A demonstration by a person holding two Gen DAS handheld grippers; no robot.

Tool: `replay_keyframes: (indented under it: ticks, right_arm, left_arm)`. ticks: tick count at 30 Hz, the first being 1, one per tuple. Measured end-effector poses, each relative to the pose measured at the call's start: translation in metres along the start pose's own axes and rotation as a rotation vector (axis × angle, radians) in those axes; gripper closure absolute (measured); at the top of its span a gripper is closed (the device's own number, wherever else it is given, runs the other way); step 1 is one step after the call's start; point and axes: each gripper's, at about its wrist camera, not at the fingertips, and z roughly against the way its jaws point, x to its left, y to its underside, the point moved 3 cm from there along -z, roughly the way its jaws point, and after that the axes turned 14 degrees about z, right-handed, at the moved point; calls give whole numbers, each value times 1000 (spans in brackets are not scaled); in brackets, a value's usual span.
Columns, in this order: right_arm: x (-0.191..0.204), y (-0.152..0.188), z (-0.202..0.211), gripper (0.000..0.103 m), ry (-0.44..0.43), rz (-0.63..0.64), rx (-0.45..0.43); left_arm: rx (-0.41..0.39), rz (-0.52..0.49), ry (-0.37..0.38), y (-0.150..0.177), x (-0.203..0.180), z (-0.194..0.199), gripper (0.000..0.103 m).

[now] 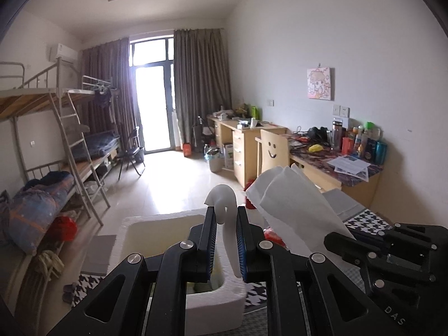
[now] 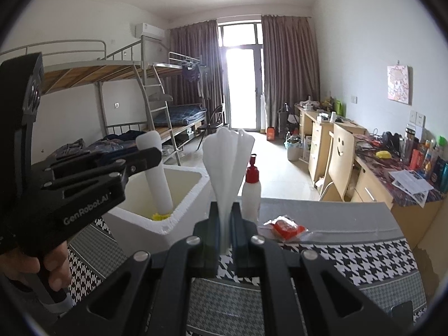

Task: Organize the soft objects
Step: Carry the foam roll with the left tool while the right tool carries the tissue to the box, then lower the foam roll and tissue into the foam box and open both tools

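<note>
I have both grippers loaded over the white foam box (image 2: 184, 218), which sits on the houndstooth cloth (image 2: 350, 257) in the lower middle of the right wrist view. My left gripper (image 1: 226, 240) is nearly closed, its blue-padded fingers (image 1: 243, 247) pinching a soft white foam tube (image 1: 224, 204). In the right wrist view that tube (image 2: 156, 173) runs steeply from the jaws at left centre down into the box, its lower end near something yellow at the bottom and its top leaning toward the upper left. My right gripper (image 2: 224, 224) is pressed fully together on a folded white sheet (image 2: 228, 165), which fans upward and away from the fingertips toward the centre of the frame. In the left wrist view the same sheet (image 1: 291, 204) stands just right of the tube, outside the box opening. So the box lies to the left of the sheet and below it, and I judge the left hand is the nearer one to finish its placement, while the sheet must travel left across the rim first. A red-capped white bottle (image 2: 251, 193) and a red packet (image 2: 285, 228) sit just right of the box, close to that path.
</note>
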Motion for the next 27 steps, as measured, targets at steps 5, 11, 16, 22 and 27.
replay_keyframes:
  ticks: [5, 11, 16, 22, 27]
  right_arm:
    - [5, -5, -6, 93, -16, 9, 3]
    - [12, -11, -16, 93, -44, 18, 9]
    - [17, -18, -24, 93, -55, 37, 15]
    - [21, -20, -35, 93, -78, 39, 33]
    - [24, -19, -44, 93, -86, 42, 54]
  left_arm:
    - [3, 17, -42, -3, 15, -8, 88]
    - [1, 43, -92, -6, 35, -17, 88]
    - [15, 43, -129, -3, 46, -27, 88]
    - [44, 62, -153, 2, 62, -39, 88]
    - [85, 86, -154, 9, 73, -51, 85]
